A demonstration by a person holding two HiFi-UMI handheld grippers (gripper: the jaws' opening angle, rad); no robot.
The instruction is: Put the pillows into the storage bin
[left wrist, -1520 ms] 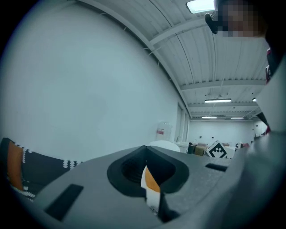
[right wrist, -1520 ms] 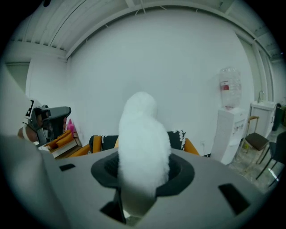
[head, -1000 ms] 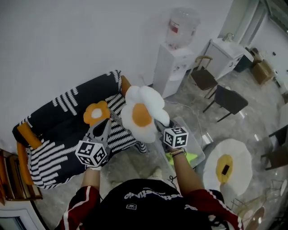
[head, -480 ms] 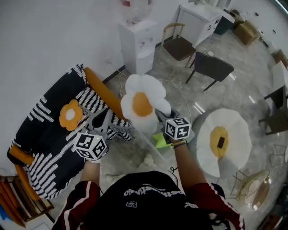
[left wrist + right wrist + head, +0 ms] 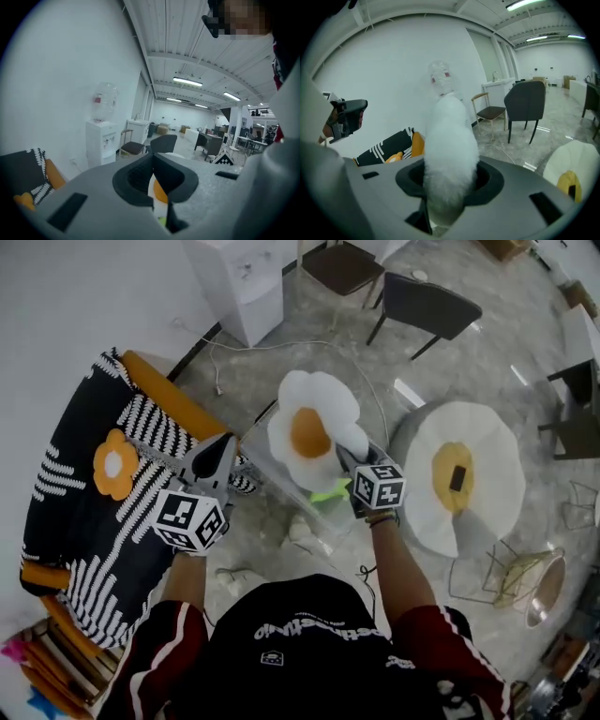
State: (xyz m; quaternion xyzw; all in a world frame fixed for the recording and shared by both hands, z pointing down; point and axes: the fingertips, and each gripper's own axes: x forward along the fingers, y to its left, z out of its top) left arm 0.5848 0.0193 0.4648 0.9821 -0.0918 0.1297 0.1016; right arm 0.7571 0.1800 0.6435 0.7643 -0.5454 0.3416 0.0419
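Note:
My right gripper (image 5: 349, 457) is shut on the edge of a white flower-shaped pillow (image 5: 312, 432) with an orange centre, holding it upright over a clear storage bin (image 5: 279, 495) on the floor. In the right gripper view the fluffy white pillow (image 5: 447, 154) fills the space between the jaws of the right gripper (image 5: 445, 206). To the left of the bin, my left gripper (image 5: 223, 444) is shut and holds nothing. In its own view the left gripper (image 5: 159, 206) points at the pillow. A small orange flower pillow (image 5: 113, 465) lies on the striped sofa (image 5: 75, 521).
A large white round cushion (image 5: 464, 474) with a yellow centre lies right of the bin. Something green (image 5: 328, 491) sits in the bin. Dark chairs (image 5: 427, 306) and a white water dispenser (image 5: 239, 273) stand beyond. A wire stand (image 5: 506, 577) is at the lower right.
Both grippers have swung away from the sofa and come down toward the clear bin. The white pillow stays held in the right gripper. The sofa now lies at the left.

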